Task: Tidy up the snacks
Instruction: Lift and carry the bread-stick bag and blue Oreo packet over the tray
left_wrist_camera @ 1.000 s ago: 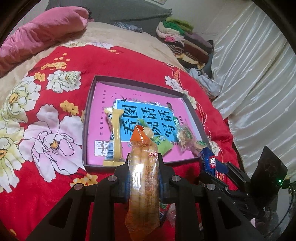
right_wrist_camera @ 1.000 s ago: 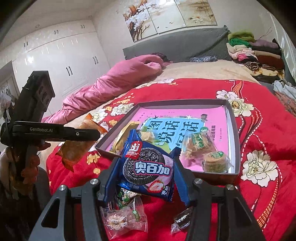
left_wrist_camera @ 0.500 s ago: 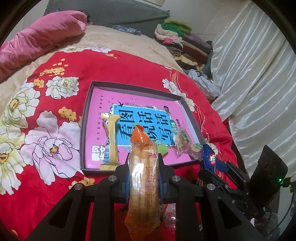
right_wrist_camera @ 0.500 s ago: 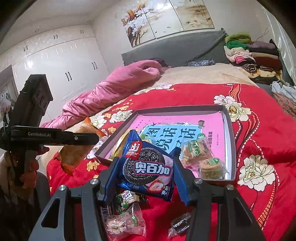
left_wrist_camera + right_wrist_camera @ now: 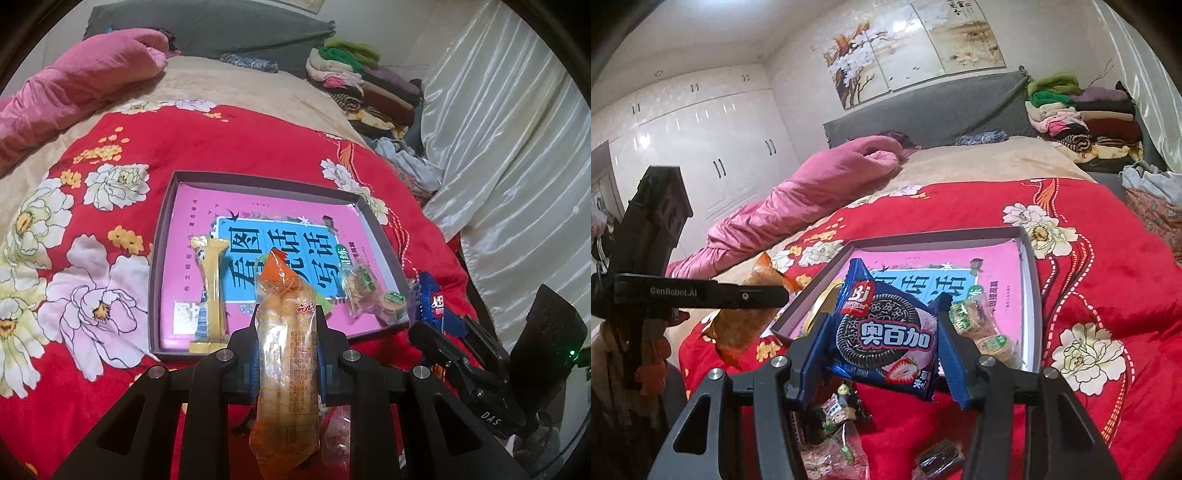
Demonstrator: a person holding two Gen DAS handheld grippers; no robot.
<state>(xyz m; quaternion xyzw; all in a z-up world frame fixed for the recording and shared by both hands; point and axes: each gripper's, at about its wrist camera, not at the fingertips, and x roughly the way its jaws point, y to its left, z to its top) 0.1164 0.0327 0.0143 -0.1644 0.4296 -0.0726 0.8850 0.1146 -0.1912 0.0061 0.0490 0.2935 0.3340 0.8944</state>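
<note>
My left gripper point(image 5: 286, 325) is shut on a long orange bread packet point(image 5: 286, 354), held upright above the near edge of the grey box tray point(image 5: 162, 236). My right gripper point(image 5: 882, 332) is shut on a blue cookie packet point(image 5: 886, 332), lifted above the red quilt in front of the tray point(image 5: 1032, 266). In the tray lie a yellow wafer bar point(image 5: 214, 291), a green packet partly hidden behind the bread, and two clear cake packets point(image 5: 364, 288). The right gripper with its blue packet point(image 5: 430, 299) shows at the tray's right corner in the left wrist view.
Loose small snacks point(image 5: 834, 410) and a dark candy point(image 5: 940, 459) lie on the red floral quilt point(image 5: 1108, 295) below my right gripper. A pink duvet point(image 5: 74, 81) lies far left, folded clothes point(image 5: 369, 85) at the back right, a white curtain point(image 5: 517, 147) to the right.
Both grippers drew back and up a little with their packets, so the tray looks smaller and farther. Grips unchanged.
</note>
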